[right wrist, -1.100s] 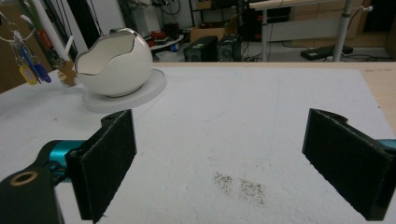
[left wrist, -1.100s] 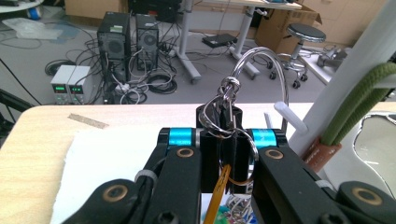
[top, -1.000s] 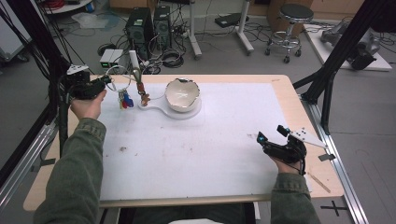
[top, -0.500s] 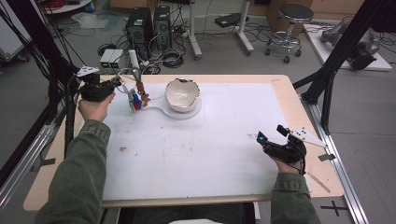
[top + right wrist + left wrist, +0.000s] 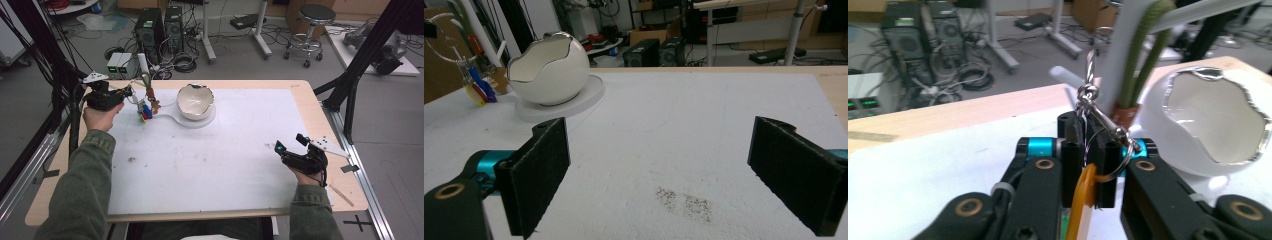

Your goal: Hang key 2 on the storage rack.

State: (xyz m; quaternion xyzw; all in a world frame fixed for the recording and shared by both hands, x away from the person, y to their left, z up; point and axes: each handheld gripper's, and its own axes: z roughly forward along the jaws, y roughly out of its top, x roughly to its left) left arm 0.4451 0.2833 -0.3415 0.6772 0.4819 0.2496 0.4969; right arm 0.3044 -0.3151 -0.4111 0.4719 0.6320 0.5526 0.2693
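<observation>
The left gripper point(image 5: 1087, 165) pinches a key ring point(image 5: 1098, 150) between pressed jaws, the egg-shaped bowl point(image 5: 1215, 125) just beyond. The right gripper point(image 5: 659, 170) stands spread over bare mat point(image 5: 704, 125).

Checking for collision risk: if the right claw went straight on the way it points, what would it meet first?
Probably nothing close: bare white table mat lies ahead of the right claw; the white egg-shaped ceramic bowl sits left of that line, though depth is unclear.

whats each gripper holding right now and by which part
The left gripper is shut on the keyring, pinching its wire ring by the yellow tag. The right gripper stands open, holding nothing.
</observation>
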